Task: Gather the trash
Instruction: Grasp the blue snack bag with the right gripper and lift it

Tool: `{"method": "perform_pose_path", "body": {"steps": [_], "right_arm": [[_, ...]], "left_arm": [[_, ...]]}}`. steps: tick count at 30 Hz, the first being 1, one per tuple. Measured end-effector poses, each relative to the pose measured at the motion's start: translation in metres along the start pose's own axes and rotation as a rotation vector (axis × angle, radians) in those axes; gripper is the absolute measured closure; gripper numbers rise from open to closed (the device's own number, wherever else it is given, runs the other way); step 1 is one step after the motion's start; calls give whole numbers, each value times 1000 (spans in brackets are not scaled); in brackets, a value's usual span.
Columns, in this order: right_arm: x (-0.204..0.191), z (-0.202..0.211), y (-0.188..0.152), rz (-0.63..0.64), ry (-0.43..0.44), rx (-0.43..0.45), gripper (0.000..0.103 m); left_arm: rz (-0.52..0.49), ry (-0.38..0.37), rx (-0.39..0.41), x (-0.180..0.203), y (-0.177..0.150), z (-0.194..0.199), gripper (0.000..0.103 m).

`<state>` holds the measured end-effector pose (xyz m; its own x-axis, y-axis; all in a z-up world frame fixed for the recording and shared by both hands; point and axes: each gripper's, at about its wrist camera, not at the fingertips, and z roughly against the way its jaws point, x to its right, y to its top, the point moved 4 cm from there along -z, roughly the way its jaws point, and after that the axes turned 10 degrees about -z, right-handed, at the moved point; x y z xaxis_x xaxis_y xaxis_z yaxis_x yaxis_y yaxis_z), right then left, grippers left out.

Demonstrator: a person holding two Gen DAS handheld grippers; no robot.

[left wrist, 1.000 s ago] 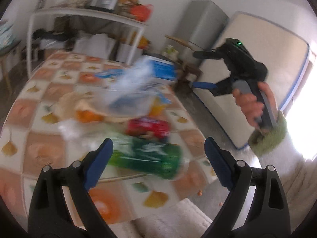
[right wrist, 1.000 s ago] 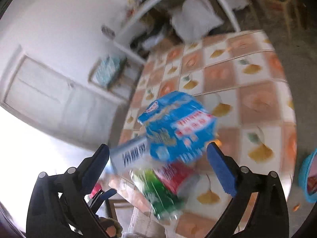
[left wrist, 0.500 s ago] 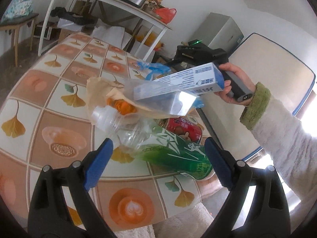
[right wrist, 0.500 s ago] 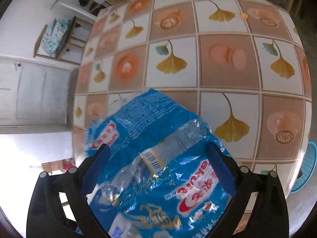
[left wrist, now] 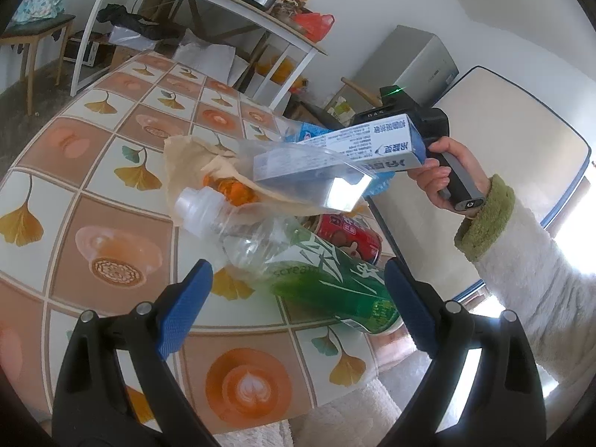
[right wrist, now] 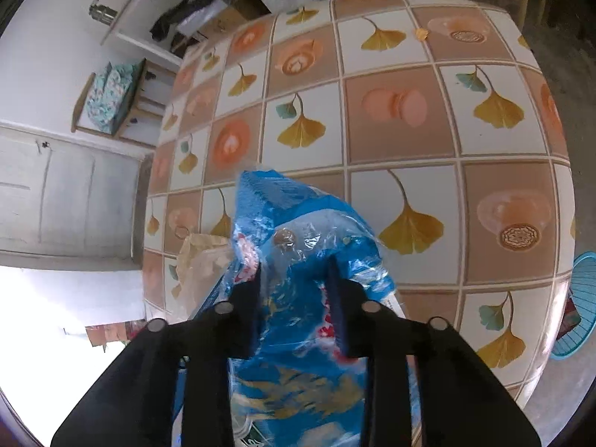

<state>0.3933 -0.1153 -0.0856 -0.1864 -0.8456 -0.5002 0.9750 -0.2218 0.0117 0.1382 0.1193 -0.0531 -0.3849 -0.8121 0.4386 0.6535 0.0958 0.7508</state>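
A trash pile lies on the tiled table (left wrist: 93, 193): a green-labelled plastic bottle (left wrist: 327, 283), a red can (left wrist: 350, 234), a brown paper bag (left wrist: 193, 164) with orange peel (left wrist: 232, 188), a clear plastic box (left wrist: 309, 175) and a white-blue carton (left wrist: 372, 145). My left gripper (left wrist: 298, 305) is open, its fingers on either side of the bottle's body. My right gripper (right wrist: 294, 305) is shut on a crinkled blue plastic wrapper (right wrist: 301, 238). In the left wrist view the right gripper's body is mostly hidden behind the carton.
A white shelf unit (left wrist: 208, 7) with a cooker and bags stands behind the table. A grey cabinet (left wrist: 409, 63) and a padded board (left wrist: 514, 141) are to the right. A teal basket (right wrist: 573, 305) sits on the floor beyond the table edge.
My right gripper has closed on the blue wrapper, which was between its open fingers before. My left gripper stayed open and moved closer to the green bottle.
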Motion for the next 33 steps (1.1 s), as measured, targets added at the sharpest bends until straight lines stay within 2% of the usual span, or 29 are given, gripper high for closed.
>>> {"method": "perform_pose_path", "body": {"steps": [1,6,13,17,21,27,33], "right_arm": [[1,2,-1,-1,7,11,83],[7,19,-3,-5,46,80,94],[40,49,-14,-76,185,139,96],[58,65,-27,-99,235,186,97],[85,85,-48,-132,294,229,97],[128,98,-86,-209,402,229,98],[176,103,-130,-302,594,219,98]], "left_arm": [[-4,1,-1,2,0,0,14],[-23,11,1,9,0,1,14],[-62,16,-14,24,-1,0,14],[-108,15,-20,39,0,-1,14],[-157,-13,-26,60,1,-4,14],[-250,-54,-52,100,-3,-16,14],[-300,-82,-90,130,-9,-30,14]]}}
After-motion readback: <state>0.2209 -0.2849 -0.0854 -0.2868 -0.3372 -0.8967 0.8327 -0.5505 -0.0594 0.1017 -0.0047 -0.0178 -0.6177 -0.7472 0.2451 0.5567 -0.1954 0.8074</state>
